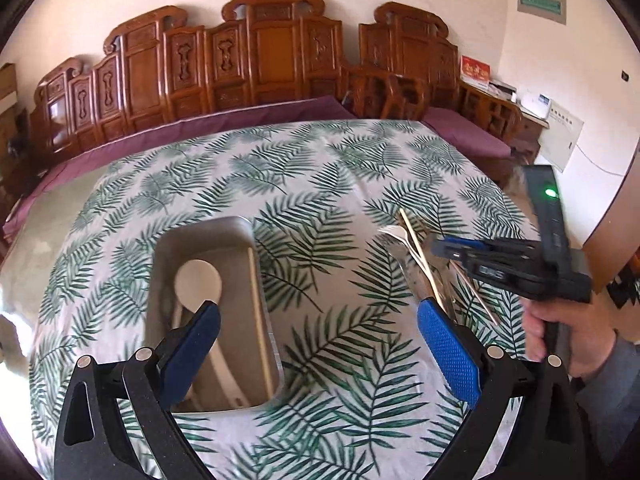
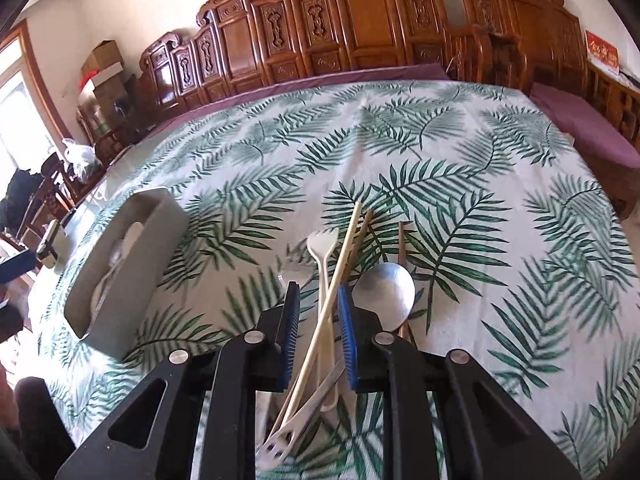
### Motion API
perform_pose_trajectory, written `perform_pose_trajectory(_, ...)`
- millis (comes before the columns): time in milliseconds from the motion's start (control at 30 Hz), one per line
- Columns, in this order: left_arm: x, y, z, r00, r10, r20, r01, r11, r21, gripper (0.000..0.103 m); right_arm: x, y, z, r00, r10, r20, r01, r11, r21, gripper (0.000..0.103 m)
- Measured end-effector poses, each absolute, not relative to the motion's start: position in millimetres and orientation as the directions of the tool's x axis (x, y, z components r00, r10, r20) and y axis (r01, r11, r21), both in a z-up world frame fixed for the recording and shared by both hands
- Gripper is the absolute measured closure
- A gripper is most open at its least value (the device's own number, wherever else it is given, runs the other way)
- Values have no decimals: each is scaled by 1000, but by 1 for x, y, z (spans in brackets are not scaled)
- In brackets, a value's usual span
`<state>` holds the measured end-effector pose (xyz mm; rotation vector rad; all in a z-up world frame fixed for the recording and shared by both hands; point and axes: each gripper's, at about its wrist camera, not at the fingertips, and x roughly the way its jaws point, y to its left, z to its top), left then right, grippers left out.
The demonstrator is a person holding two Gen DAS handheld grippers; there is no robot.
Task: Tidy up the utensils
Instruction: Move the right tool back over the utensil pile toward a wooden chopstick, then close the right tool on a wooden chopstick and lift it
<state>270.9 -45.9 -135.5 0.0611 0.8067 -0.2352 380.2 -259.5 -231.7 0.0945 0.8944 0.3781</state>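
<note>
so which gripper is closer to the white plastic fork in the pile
Right. The right gripper has its jaws on either side of the white plastic fork and a chopstick. The left gripper hangs open by the metal box, off to the side of the pile.

We see a table (image 2: 460, 152) with the utensil box (image 2: 128, 268) toward its left and a loose utensil pile to the right, well apart from the box. In the box lie a spoon (image 1: 198, 278) and a chopstick (image 1: 262, 320) along its right wall. In the pile, a chopstick (image 2: 332, 292) crosses over a fork (image 2: 322, 248); a metal spoon (image 2: 386, 290) lies just right of them. Behind the table stands a carved bench (image 2: 360, 36). The right gripper (image 2: 318, 320) straddles the pile.
</note>
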Motion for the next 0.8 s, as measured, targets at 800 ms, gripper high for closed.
perform_pose_trajectory(800, 279, -95, -191, 584, -171, -794, 258, 966, -18, 8, 396, -275, -254, 507, 444, -739, -288, 895, 340, 93)
